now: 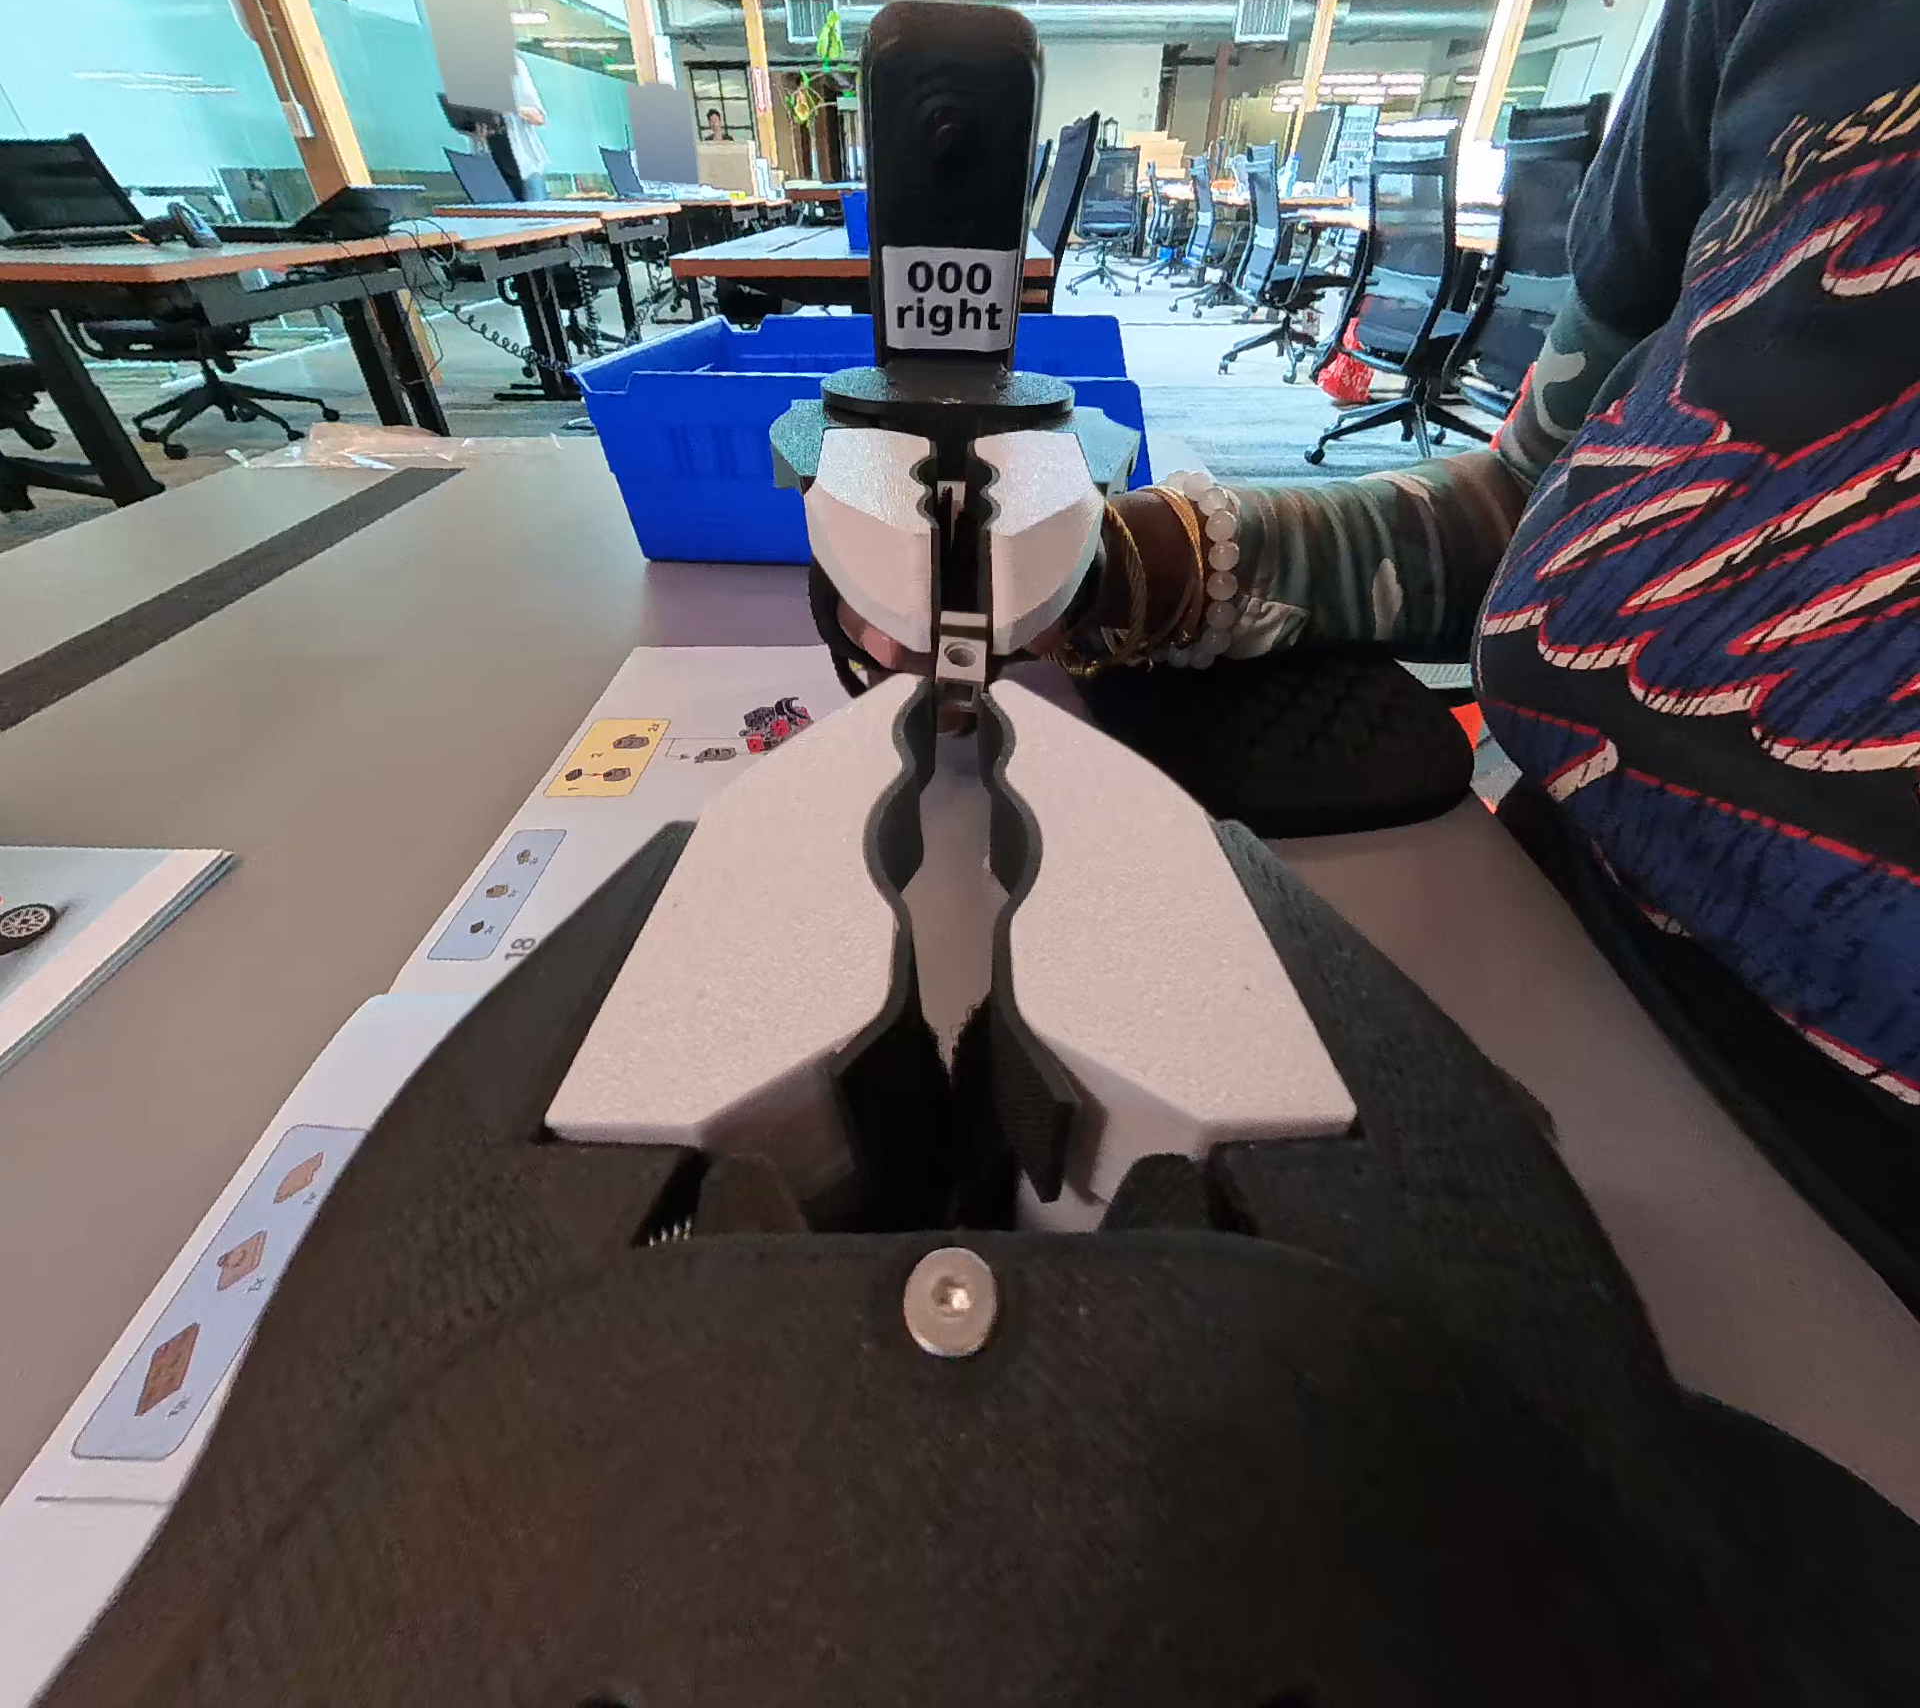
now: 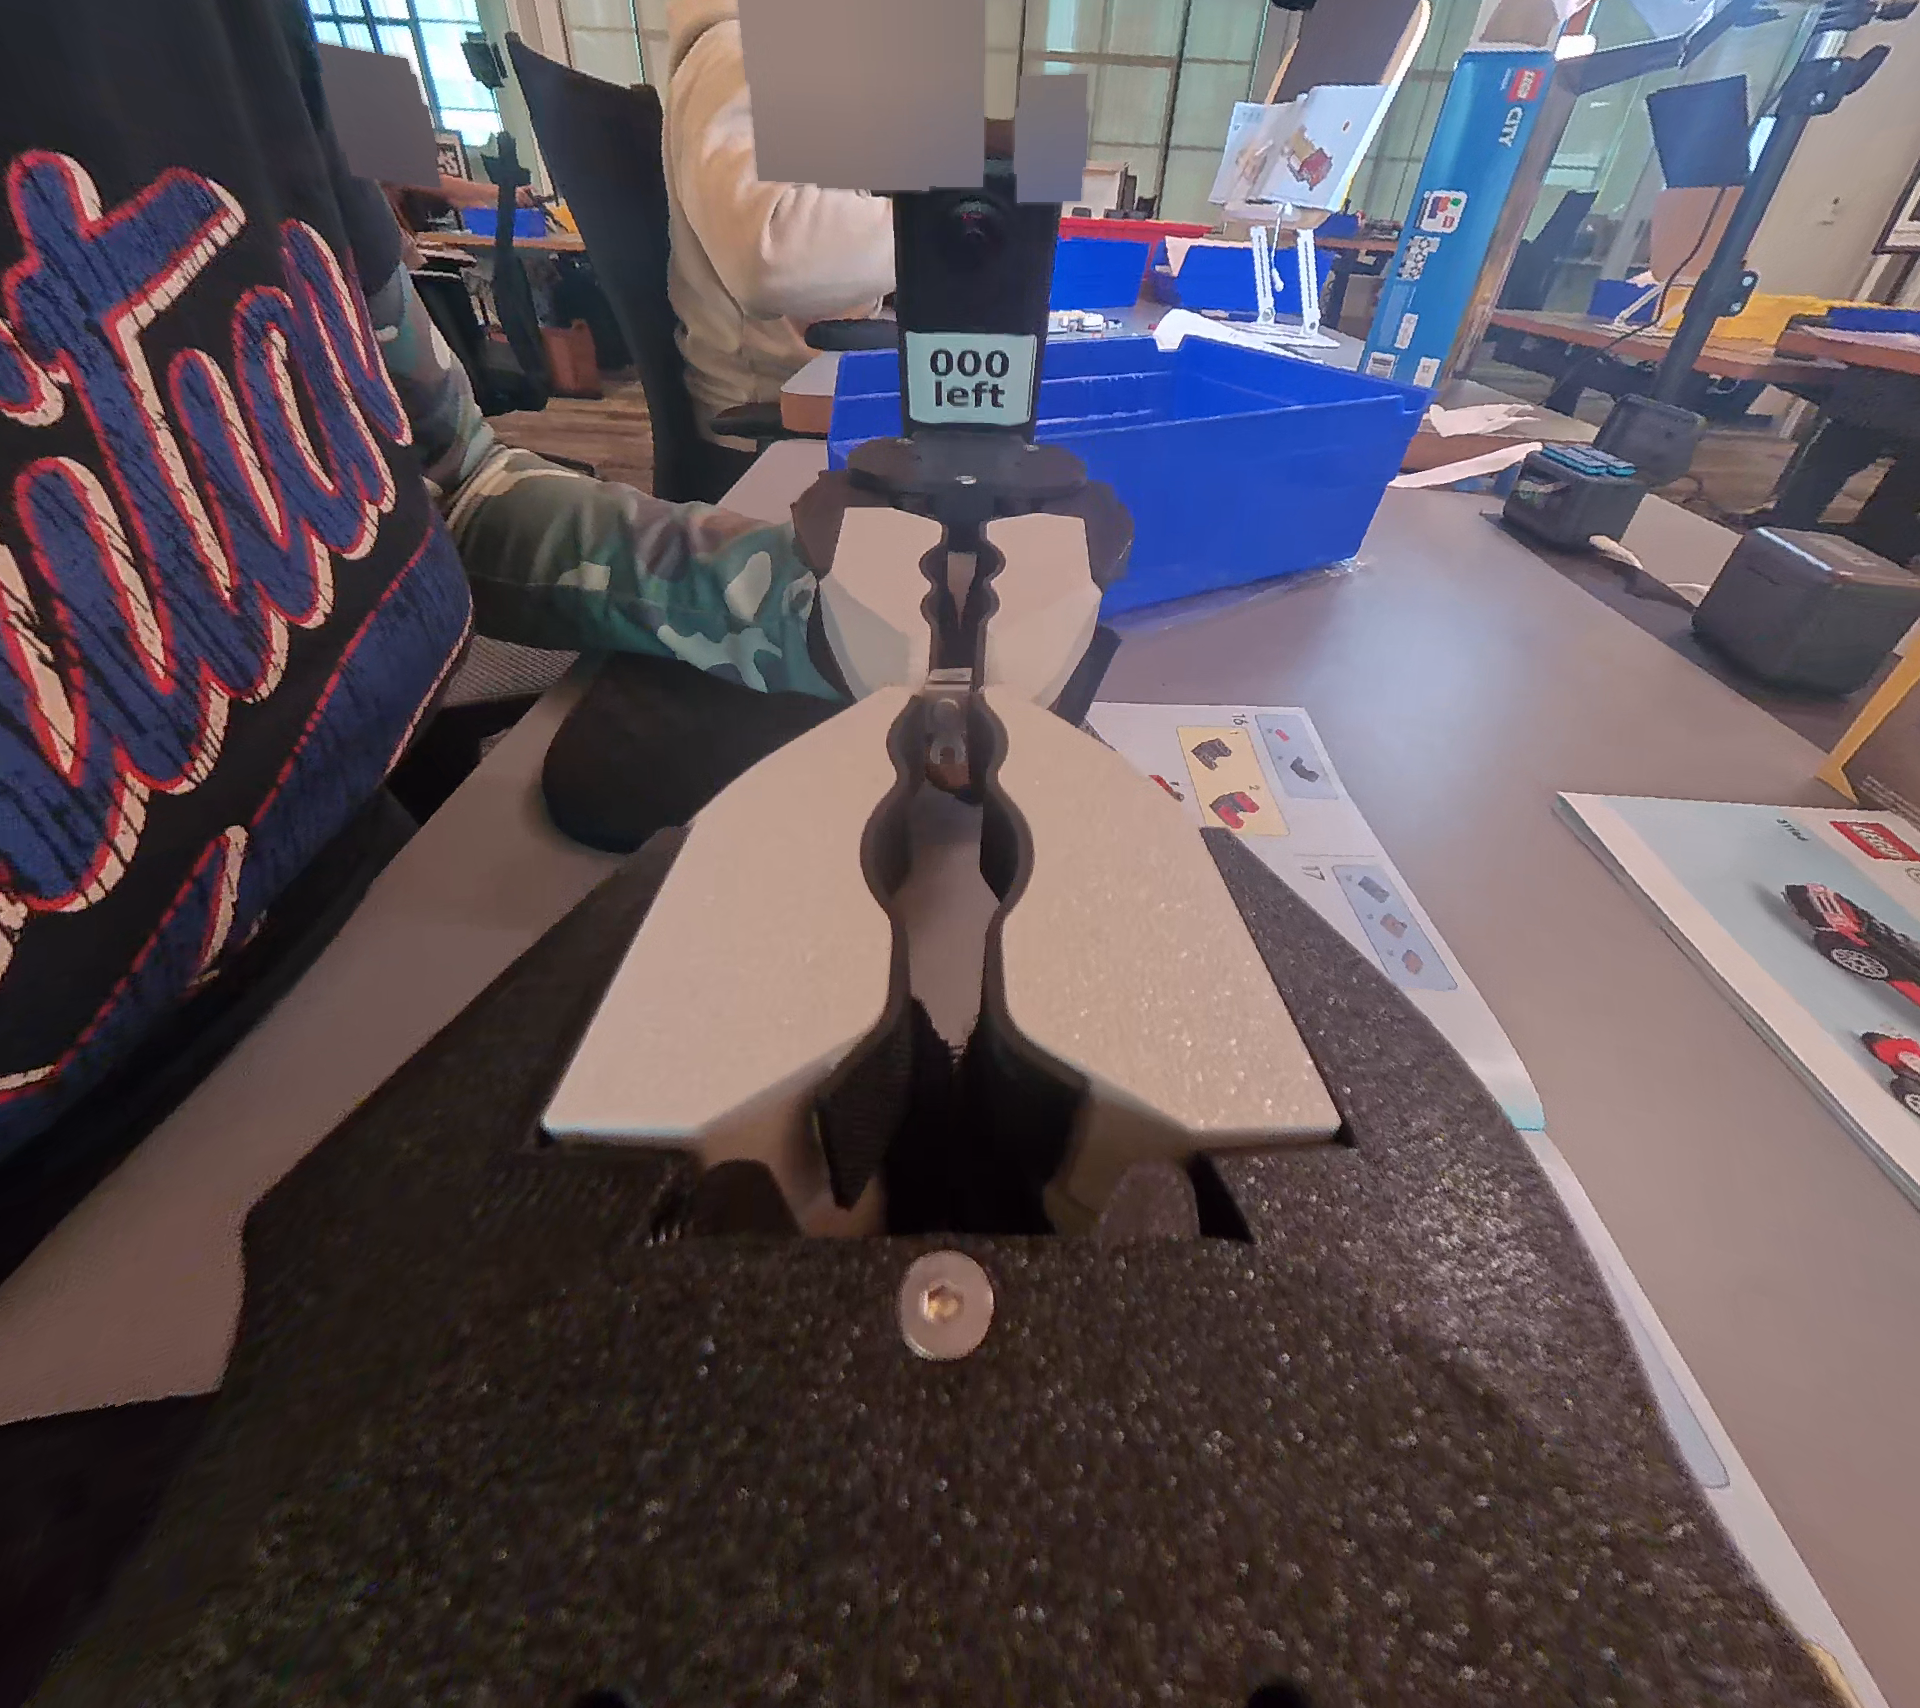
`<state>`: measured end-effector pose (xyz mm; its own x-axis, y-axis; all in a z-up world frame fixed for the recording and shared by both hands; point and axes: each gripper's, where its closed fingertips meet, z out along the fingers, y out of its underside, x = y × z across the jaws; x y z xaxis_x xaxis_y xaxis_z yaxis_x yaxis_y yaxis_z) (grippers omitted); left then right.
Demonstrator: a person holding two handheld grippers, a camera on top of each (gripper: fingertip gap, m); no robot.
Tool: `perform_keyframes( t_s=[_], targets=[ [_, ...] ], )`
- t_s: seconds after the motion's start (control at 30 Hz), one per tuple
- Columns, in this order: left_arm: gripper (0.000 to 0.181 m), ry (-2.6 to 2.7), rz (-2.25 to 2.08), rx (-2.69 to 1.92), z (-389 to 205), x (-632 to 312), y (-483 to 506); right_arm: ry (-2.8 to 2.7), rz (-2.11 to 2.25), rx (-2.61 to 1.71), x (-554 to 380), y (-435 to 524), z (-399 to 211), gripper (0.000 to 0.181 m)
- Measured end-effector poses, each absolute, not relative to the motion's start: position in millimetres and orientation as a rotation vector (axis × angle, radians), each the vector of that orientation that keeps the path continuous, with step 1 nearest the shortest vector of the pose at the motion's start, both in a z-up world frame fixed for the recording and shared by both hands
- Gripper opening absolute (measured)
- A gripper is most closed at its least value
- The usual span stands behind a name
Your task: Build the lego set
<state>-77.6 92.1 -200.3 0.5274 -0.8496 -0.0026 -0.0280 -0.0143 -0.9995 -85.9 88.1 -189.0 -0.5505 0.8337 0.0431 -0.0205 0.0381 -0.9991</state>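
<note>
Two grippers meet tip to tip above the grey table (image 1: 312, 619), and everything else is best placed from the open instruction booklet (image 1: 582, 827) lying beneath them. Beyond the booklet stands a blue bin (image 1: 686, 432); off to one side of it lies a second, closed booklet (image 2: 1714, 910) with a red car on its cover.

Over the booklet, the left gripper (image 1: 951, 702) and the right gripper (image 2: 948, 713) face each other nose to nose along one line. Between their tips sits a small grey lego piece (image 1: 958, 656), its round hole facing the left wrist camera. The right gripper's jaws are drawn in on it (its tips pinch the piece from both sides). The left gripper's jaws are nearly closed just at the piece's lower end; whether they actually grip it, I cannot tell. Something darker (image 2: 951, 765) shows just behind the piece in the right wrist view, too small to identify.

Any joining move likely runs straight along that shared axis.
</note>
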Motion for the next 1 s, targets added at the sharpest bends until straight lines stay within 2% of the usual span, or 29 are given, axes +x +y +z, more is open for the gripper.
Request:
perform_keyframes(
  t_s=[0.2, 0.23, 0.3, 0.37, 0.5, 0.73, 1.0],
  targets=[
    [0.007, 0.793, -0.76, -1.426, -196, -78, 95, -1.607, 1.611, -0.85, -85, 92, -184, 0.007],
    [0.013, 0.79, -0.742, -1.426, -195, -78, 97, -1.607, 1.614, -0.858, -85, 94, -183, 0.008],
    [0.038, 0.762, -0.663, -1.432, -193, -86, 103, -1.553, 1.601, -0.894, -83, 105, -177, 0.008],
    [0.049, 0.677, -0.598, -1.4, -185, -100, 109, -1.524, 1.58, -0.92, -75, 117, -171, 0.008],
    [0.049, 0.495, -0.514, -1.32, -166, -129, 116, -1.762, 1.367, -1.028, -58, 120, -196, 0.007],
    [0.049, 0.4, -0.443, -1.369, -172, -144, 127, -2.112, 0.893, -1.357, -64, 102, -243, 0.008],
    [0.047, 0.383, -0.43, -1.412, -178, -148, 130, -2.23, 0.599, -1.513, -73, 91, -277, 0.008]
  ],
)
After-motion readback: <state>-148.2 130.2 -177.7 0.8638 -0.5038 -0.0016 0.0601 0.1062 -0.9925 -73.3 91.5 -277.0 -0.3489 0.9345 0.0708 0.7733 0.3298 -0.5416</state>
